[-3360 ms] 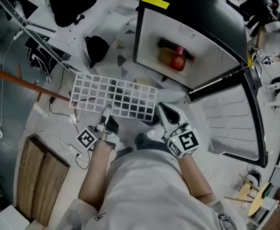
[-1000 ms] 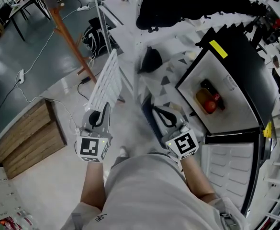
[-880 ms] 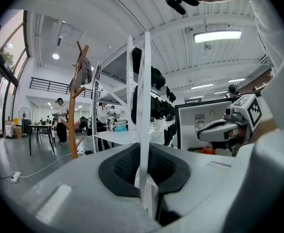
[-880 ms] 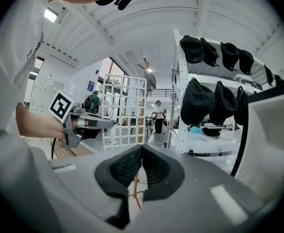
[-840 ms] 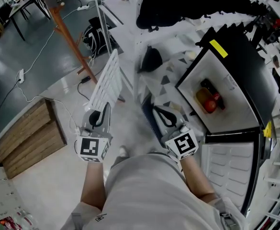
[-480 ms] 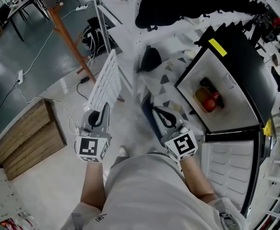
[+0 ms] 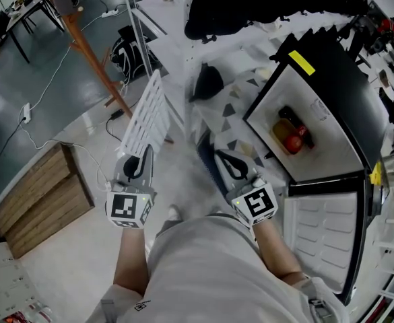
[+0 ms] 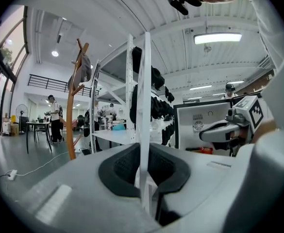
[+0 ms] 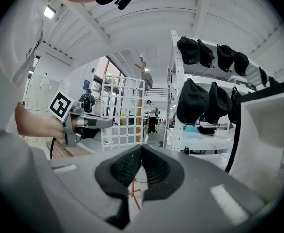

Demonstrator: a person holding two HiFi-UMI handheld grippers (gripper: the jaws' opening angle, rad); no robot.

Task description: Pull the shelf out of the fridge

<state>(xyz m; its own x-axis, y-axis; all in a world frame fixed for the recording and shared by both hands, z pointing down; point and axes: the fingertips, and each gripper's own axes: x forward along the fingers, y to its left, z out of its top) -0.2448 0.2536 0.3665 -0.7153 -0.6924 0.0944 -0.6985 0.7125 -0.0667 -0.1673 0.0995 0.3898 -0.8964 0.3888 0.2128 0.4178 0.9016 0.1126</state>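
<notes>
The white wire shelf (image 7: 148, 116) is out of the fridge (image 7: 331, 79) and stands on edge, up from my left gripper (image 7: 143, 161). That gripper is shut on the shelf's lower rim; in the left gripper view the shelf (image 8: 144, 101) shows edge-on as a thin white bar between the pads of the left gripper (image 8: 144, 165). My right gripper (image 7: 225, 161) hangs beside it, shut with nothing held, its jaws of the right gripper (image 9: 141, 152) meeting. From the right gripper view the shelf grid (image 9: 125, 110) faces me. The fridge stands open at the right, with a red apple (image 7: 292, 143) and a dark bottle inside.
The open fridge door (image 7: 321, 237) lies at lower right. A wooden crate (image 7: 38, 197) sits at the left, a brown coat-stand pole (image 7: 92, 59) slants behind the shelf. A white rack with black caps (image 7: 250, 5) stands ahead. Cables trail over the floor.
Earlier the shelf lay flat before the fridge with both grippers at its near edge. Now it stands upright in the left gripper alone. Over the last second, nothing but a slight view shift.
</notes>
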